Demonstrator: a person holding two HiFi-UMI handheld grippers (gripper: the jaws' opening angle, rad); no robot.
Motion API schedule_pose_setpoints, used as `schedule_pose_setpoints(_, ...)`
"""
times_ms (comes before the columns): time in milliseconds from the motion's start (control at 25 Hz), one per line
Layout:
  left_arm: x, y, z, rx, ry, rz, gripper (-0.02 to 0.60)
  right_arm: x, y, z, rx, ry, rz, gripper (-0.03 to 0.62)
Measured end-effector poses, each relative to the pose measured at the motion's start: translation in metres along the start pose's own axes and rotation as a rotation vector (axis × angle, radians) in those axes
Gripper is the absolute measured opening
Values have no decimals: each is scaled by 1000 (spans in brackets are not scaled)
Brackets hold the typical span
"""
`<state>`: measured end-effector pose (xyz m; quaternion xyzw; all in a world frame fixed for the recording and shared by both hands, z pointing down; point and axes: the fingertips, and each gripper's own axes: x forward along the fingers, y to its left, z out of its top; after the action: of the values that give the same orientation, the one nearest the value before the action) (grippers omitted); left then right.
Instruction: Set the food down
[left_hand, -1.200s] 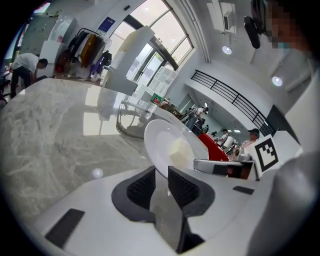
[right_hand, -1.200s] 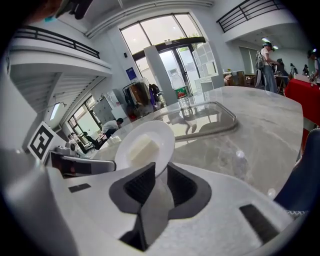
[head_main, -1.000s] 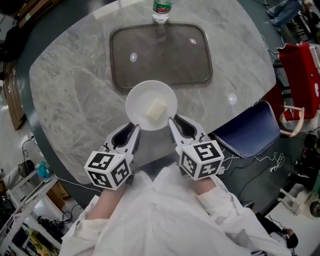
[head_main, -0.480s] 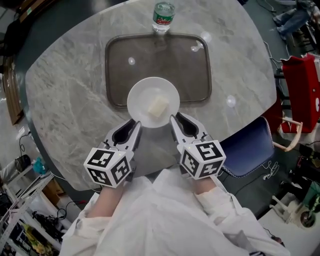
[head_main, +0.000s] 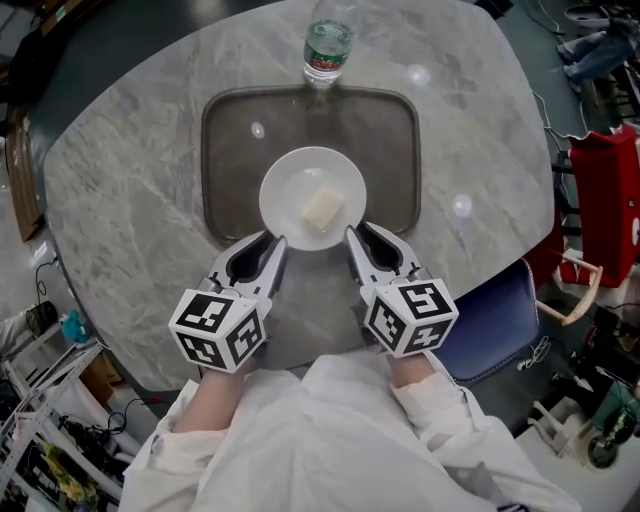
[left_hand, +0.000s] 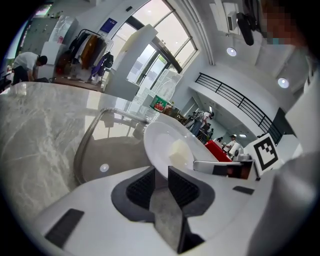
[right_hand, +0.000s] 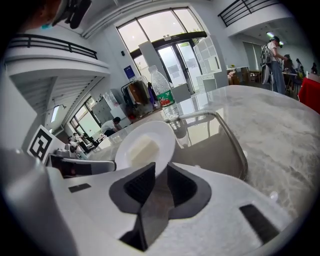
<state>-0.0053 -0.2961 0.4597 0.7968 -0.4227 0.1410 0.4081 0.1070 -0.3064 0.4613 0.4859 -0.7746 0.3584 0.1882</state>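
A white plate (head_main: 312, 197) with a pale block of food (head_main: 322, 210) on it hangs over the near half of a dark tray (head_main: 230, 160). My left gripper (head_main: 279, 243) is shut on the plate's near-left rim and my right gripper (head_main: 349, 235) is shut on its near-right rim. In the left gripper view the plate (left_hand: 167, 146) rises tilted from between the pads, with the food (left_hand: 179, 151) on it. The right gripper view shows the plate (right_hand: 145, 145) clamped in the same way, the food (right_hand: 142, 150) facing the camera, and the tray (right_hand: 220, 145) lying behind.
A plastic water bottle (head_main: 325, 45) with a green and red label stands at the tray's far edge. The tray sits on a round marble table (head_main: 130, 190). A blue chair (head_main: 495, 320) stands at the table's right, with red bags (head_main: 605, 190) beyond it.
Both grippers have carried the plate away from me, from the table's near part to over the tray. Their hold on the rim looks the same.
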Motion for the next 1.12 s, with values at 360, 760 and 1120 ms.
schedule_pose_setpoints(360, 21, 8, 14, -7, 7, 18, 80, 21, -14, 15, 10, 16, 28, 63)
schedule_pose_setpoints(760, 39, 16, 22, -1, 37, 17, 81, 37, -25, 22, 4, 60, 46, 64)
schedule_pose_setpoints(1120, 45, 20, 22, -7, 78, 23, 81, 44, -28, 21, 10, 115, 40, 64)
